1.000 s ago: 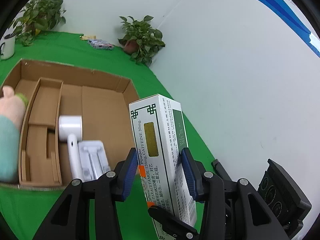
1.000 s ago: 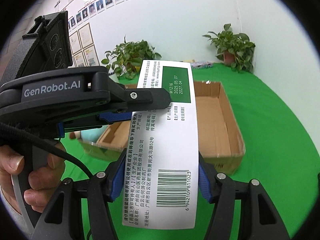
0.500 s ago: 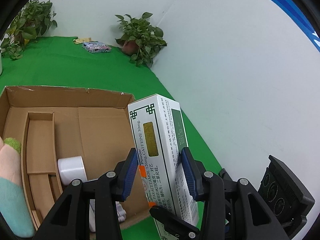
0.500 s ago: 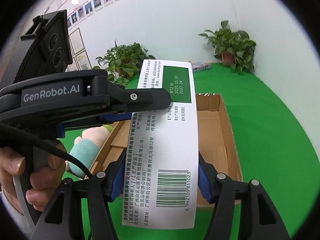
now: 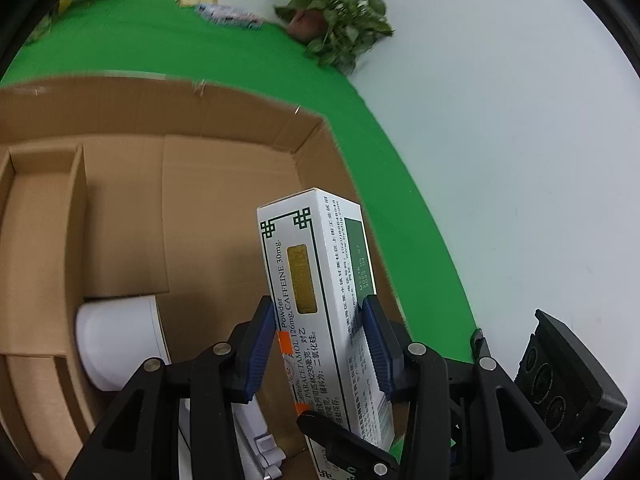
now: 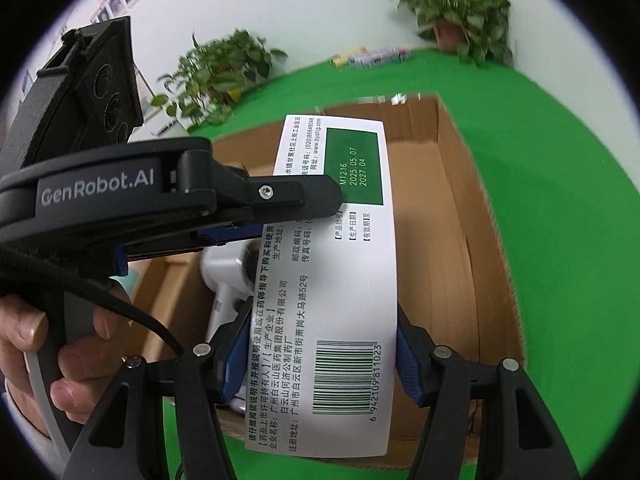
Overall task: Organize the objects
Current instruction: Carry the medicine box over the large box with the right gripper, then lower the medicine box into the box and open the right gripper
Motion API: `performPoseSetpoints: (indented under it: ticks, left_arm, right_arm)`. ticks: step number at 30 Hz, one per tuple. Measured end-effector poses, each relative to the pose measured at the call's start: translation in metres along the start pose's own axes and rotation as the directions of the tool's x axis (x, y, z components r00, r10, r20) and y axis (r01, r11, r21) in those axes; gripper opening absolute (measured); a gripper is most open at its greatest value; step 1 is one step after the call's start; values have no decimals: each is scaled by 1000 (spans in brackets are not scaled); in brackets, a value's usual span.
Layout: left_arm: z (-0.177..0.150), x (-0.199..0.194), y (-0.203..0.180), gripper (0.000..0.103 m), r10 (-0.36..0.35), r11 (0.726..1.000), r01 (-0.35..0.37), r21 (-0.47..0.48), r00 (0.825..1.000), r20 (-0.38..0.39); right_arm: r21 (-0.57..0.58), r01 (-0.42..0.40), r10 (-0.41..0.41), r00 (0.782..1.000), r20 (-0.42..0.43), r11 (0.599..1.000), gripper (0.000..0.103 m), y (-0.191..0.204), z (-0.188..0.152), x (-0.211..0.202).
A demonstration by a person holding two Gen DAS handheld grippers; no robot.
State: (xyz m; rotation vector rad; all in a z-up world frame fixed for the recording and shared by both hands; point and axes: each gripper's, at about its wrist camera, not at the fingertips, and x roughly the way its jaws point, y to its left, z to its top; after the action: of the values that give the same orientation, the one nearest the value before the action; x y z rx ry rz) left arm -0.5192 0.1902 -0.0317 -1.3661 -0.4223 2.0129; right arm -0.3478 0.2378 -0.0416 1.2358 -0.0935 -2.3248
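I am carrying a medicine box [image 5: 320, 300] over the open cardboard box [image 5: 224, 136], so the step in hand is the placing of it, and I judge the placing not yet done, since the carton hangs above the floor of the box rather than resting on it. Nearest to me, my left gripper [image 5: 322, 344] is partly closed, its blue pads pressing the two narrow sides of the carton, and my right gripper [image 6: 316, 360] grips the same carton [image 6: 332, 280] across its wider printed face, jaws a little further apart (both tools share one load, which is awkward). My hand [image 6: 48, 356] on the left tool's handle shows at the edge of the right view. Just beyond the left jaws, to their left, lies a white hair dryer [image 5: 120, 344] inside the box, beside a cardboard divider [image 5: 76, 216]. Ahead of the carton the bare floor of the box lies free. The next move, I think, calls for lowering the carton into that free space, clear of the dryer, then easing both pairs of jaws apart. Further off lie the green cloth [image 5: 160, 40] and a potted plant [image 5: 332, 24].
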Motion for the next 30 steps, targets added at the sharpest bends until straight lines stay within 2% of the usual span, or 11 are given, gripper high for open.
performPoseSetpoints:
  ticks: [7,10,16,20,24,30]
  left_arm:
    - [5,35,21,41,-8,999,5,-54,998,-59]
    - [7,41,18,42,5,999,-8,-38,997,-71]
    - [12,48,11,47,80,996,-83,-31,991,-106]
    - [15,30,5,46,97,995,-99,-21,993,-61]
    - [22,-10,-10,47,144,989,-146,34,988,47]
    - [13,-56,-19,48,207,972,-221,81,967,149]
  right_arm:
    - [18,27,-25,998,-63,999,60,-9,-6,23]
    - [23,38,-36,996,-76,999,60,-14,-6,28]
    - [39,46,-42,994,-104,998,62,-15,-7,32]
    - [66,24,-16,994,-109,998,65,-13,-6,32]
    - [84,44,-33,991,-126,995,65,-14,-9,35]
    - [88,65,-54,991,-123,994,66,-10,-11,33]
